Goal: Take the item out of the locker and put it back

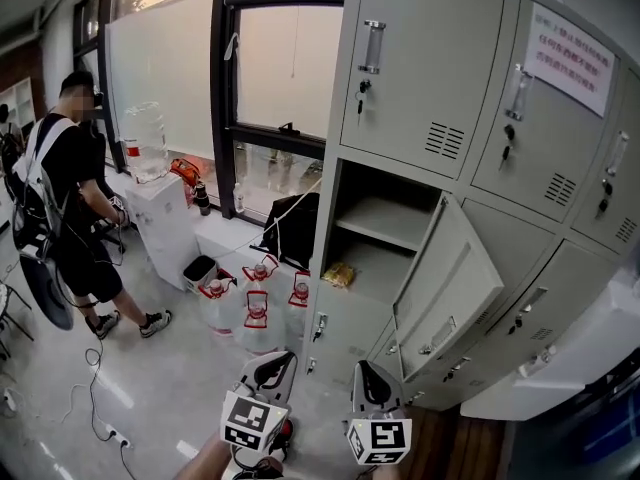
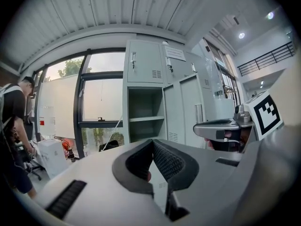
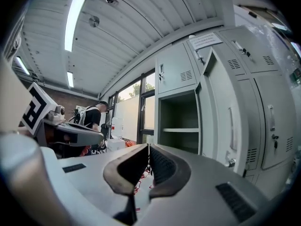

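The item (image 1: 338,274) is a small yellowish packet. It lies flat in the lower part of the open compartment (image 1: 372,270) of the locker (image 1: 425,78), under the inner shelf (image 1: 385,224). It is near the front edge, at the compartment's left side. Its longer side seems to run along this front edge, from left to right in the head view, but the packet is small there and I cannot tell this for sure. Which end is its top I also cannot tell, and the print on it is too small to read.

The door (image 1: 450,280) of this compartment stands wide open and swings out to the right.

A white paper notice (image 1: 570,60) is stuck on an upper door at the right. It carries several lines of reddish writing, too small to be read in any view.

Both grippers are low in the head view, in front of the locker and well apart from the item. The left gripper (image 2: 152,142) has its jaws closed together at the tips and grips nothing. The right gripper (image 3: 148,146) is also fully closed and empty.

Each marker cube shows black and white squares, the left marker cube (image 1: 253,420) and the right marker cube (image 1: 379,440).
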A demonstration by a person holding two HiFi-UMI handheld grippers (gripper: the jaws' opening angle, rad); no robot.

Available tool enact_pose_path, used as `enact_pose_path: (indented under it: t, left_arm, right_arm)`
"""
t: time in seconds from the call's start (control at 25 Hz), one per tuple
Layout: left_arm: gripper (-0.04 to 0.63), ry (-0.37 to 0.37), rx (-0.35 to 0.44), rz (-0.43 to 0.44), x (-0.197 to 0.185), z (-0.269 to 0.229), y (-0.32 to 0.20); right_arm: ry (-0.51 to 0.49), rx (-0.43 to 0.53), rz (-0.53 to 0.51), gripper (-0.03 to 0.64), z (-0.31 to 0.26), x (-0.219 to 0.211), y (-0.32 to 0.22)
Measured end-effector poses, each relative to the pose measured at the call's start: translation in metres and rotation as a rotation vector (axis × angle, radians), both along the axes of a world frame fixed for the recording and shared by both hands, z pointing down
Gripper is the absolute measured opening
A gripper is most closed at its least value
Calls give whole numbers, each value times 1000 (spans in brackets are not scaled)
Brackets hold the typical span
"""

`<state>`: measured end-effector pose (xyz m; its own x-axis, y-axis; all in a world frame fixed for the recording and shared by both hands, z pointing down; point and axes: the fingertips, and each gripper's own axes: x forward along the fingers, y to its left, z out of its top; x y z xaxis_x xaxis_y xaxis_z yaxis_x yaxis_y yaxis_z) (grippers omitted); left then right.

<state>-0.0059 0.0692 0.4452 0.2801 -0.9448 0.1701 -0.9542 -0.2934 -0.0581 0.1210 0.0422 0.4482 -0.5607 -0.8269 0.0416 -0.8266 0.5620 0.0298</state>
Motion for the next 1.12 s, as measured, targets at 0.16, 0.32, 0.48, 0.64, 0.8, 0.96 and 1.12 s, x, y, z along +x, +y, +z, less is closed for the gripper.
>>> enact_pose_path:
  t: [0.16, 0.32, 0.48, 0.64, 0.8, 0.96, 1.12]
  left_arm:
    - [21, 5, -10, 13, -23, -1, -49]
    - [21, 10, -25, 30, -40, 2, -93]
    - [21, 15, -44, 62, -48, 10, -130]
    - [21, 16, -60, 91, -55, 19, -166]
    - [21, 19, -81, 124, -57, 29, -197]
    - [21, 25, -112, 154, -58, 44, -223]
    - [21, 27, -146, 177, -58, 60, -243]
  right_arm:
    - [6, -10, 19, 21, -1, -21, -48]
    - [13, -19, 32, 21, 2, -39, -89]
    - [14, -33, 58, 21, 7, -49, -126]
    - [15, -42, 76, 21, 15, -61, -157]
    - [19, -67, 104, 21, 27, -64, -183]
    - [20, -101, 131, 21, 44, -64, -205]
    - [29, -140, 149, 21, 62, -67, -222]
